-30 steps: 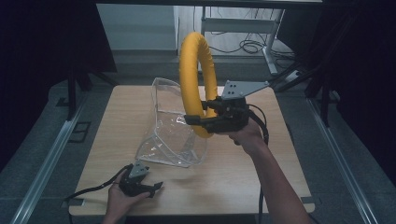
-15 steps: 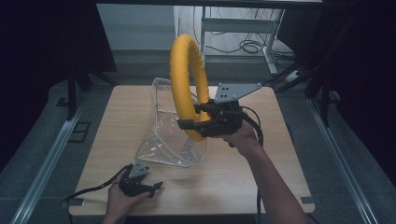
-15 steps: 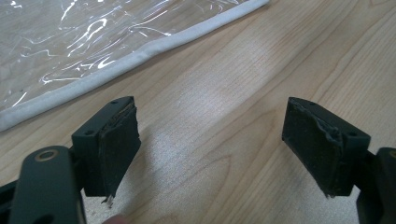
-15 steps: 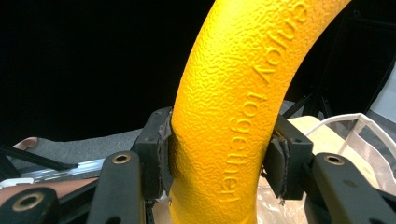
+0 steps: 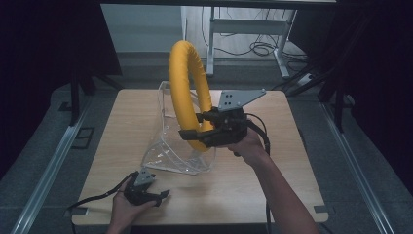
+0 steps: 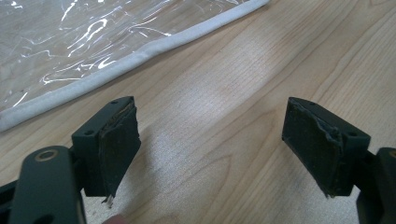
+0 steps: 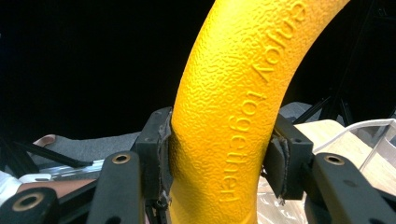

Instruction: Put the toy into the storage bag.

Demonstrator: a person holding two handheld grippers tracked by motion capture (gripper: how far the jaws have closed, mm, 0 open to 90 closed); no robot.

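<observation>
High view: the right claw (image 5: pixel 195 134) is clamped on the lower arc of a yellow ring (image 5: pixel 187 92), which stands upright on edge above the middle of the bench (image 5: pixel 272 180). A clear plastic bag (image 5: pixel 170 146) with white piping lies on the bench under and behind the ring, its mouth standing open toward the far edge. The left claw (image 5: pixel 158 197) rests near the bench's near left corner, apart from the bag.

Right gripper view: both pads press the textured yellow surface, one on each flank, with the ring (image 7: pixel 243 116) rising between them; embossed lettering runs along it. The grip appears firm and centred (no gap visible at either pad).

Left gripper view: the jaws stand wide apart with nothing between them, over bare wood; the bag's piped edge (image 6: pixel 140 51) lies just beyond them.

Assessment: the work in hand appears to be getting the ring into the bag. To do it well, the ring should be kept upright and lined up with the bag's open mouth, then lowered edge-first so it does not catch the rim. The soft film may collapse; the left claw is well placed to pinch the piped edge and hold the mouth open.
</observation>
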